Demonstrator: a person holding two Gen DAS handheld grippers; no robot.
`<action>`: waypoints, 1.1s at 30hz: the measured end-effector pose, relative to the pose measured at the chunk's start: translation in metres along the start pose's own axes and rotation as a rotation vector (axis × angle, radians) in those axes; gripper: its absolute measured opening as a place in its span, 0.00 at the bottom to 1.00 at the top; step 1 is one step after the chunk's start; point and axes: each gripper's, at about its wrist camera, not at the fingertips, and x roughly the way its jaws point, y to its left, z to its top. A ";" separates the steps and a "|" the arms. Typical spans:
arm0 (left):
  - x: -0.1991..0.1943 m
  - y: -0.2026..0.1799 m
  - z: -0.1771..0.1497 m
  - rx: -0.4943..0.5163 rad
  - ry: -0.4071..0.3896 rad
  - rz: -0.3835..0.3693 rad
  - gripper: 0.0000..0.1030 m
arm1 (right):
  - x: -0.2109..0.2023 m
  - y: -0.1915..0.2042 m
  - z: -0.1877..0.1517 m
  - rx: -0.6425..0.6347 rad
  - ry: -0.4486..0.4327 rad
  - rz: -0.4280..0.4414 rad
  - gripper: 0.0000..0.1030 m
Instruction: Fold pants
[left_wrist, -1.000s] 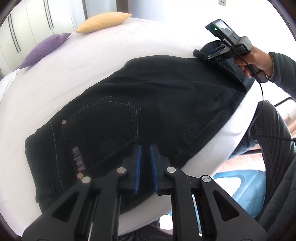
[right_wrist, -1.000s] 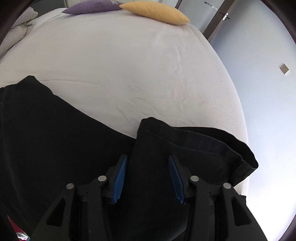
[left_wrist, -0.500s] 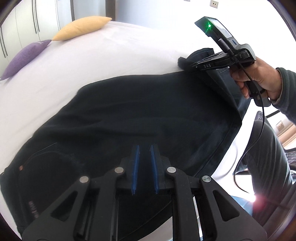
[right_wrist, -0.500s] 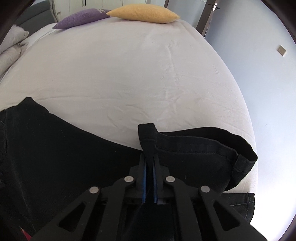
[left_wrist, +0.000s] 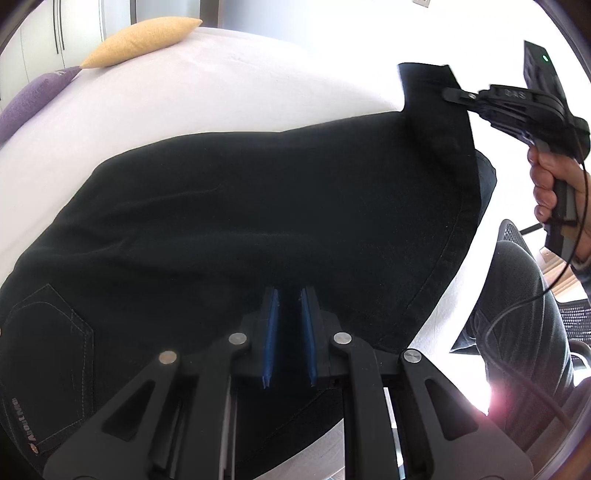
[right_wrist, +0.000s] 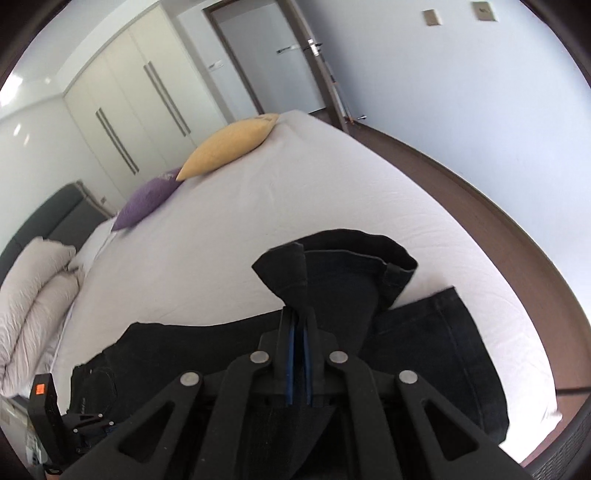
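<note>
Black jeans lie across a white bed, with a back pocket at lower left. My left gripper is nearly shut on the near edge of the jeans, dark cloth between its blue pads. My right gripper is shut on the leg hem and holds it lifted above the bed. In the left wrist view the right gripper holds the raised hem at upper right. The other leg end lies flat on the bed.
A yellow pillow and a purple pillow lie at the far side of the bed. A folded duvet sits left. Wardrobe doors and a door stand behind. The person's leg and a chair are at the right.
My right gripper has closed on the leg hem and lifted it up off the bed. My left gripper has moved along the jeans, with the pocket now farther left.
</note>
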 end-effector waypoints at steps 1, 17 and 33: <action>0.001 -0.002 0.001 0.002 0.004 0.000 0.12 | -0.004 -0.008 -0.007 0.043 -0.014 0.001 0.05; 0.014 -0.006 0.002 0.022 0.046 0.030 0.12 | -0.035 -0.111 -0.083 0.531 0.021 0.003 0.05; 0.020 -0.005 0.000 0.012 0.041 0.022 0.12 | -0.052 -0.111 -0.089 0.537 0.038 0.009 0.05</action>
